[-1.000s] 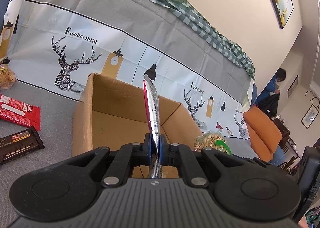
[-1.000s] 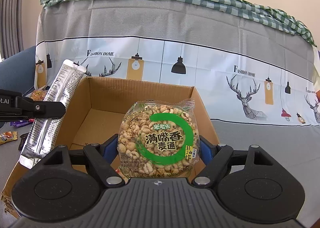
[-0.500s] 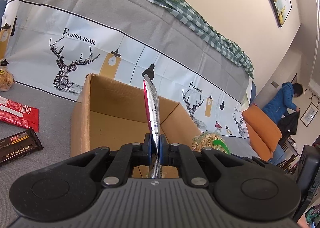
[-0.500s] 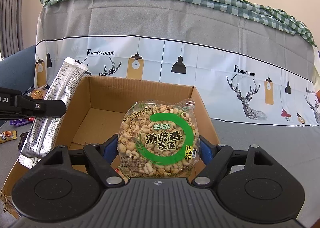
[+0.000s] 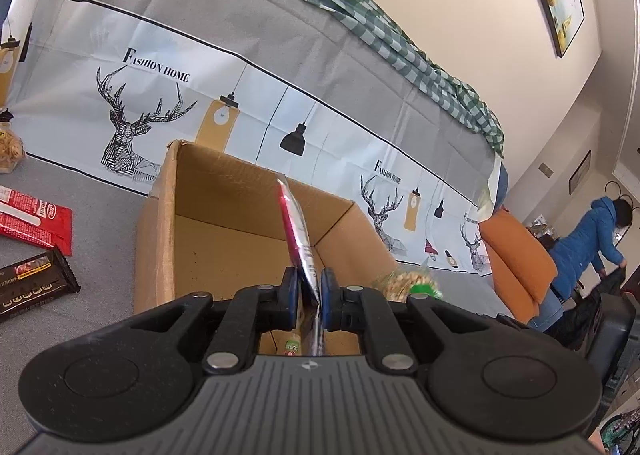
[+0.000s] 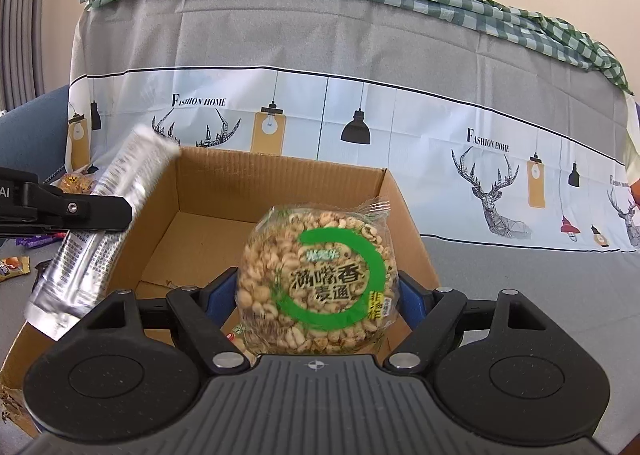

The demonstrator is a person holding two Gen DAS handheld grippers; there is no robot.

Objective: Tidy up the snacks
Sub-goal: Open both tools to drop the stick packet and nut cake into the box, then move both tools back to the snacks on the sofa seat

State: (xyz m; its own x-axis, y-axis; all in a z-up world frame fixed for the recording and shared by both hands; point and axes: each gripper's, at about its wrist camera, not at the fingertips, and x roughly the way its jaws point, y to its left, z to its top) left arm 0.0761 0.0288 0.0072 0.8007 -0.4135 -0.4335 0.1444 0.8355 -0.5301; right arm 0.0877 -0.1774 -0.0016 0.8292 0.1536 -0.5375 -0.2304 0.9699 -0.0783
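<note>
An open cardboard box (image 5: 160,235) (image 6: 280,183) stands on the grey cloth. My left gripper (image 5: 306,291) hangs over its near left corner and its jaws are opening. A silver and red snack packet (image 5: 298,243) leans loose in the gap between them. In the right wrist view that packet (image 6: 100,223) is blurred, beside the left gripper's black finger (image 6: 80,211). My right gripper (image 6: 318,295) is shut on a clear bag of puffed grain with a green ring (image 6: 320,279), held over the box's near right side. The same bag (image 5: 404,281) peeks in at the right of the left wrist view.
A red packet (image 5: 32,219), a dark chocolate bar (image 5: 32,283) and a bag of golden snacks (image 5: 8,151) lie on the cloth left of the box. A deer-print cloth (image 6: 400,115) rises behind it. A person in a blue jacket (image 5: 580,251) bends far right, past an orange cushion (image 5: 516,255).
The left jaws have parted a little, and the silver packet has slipped lower and tilted between them. The right gripper and its bag have not moved. The person in blue has shifted.
</note>
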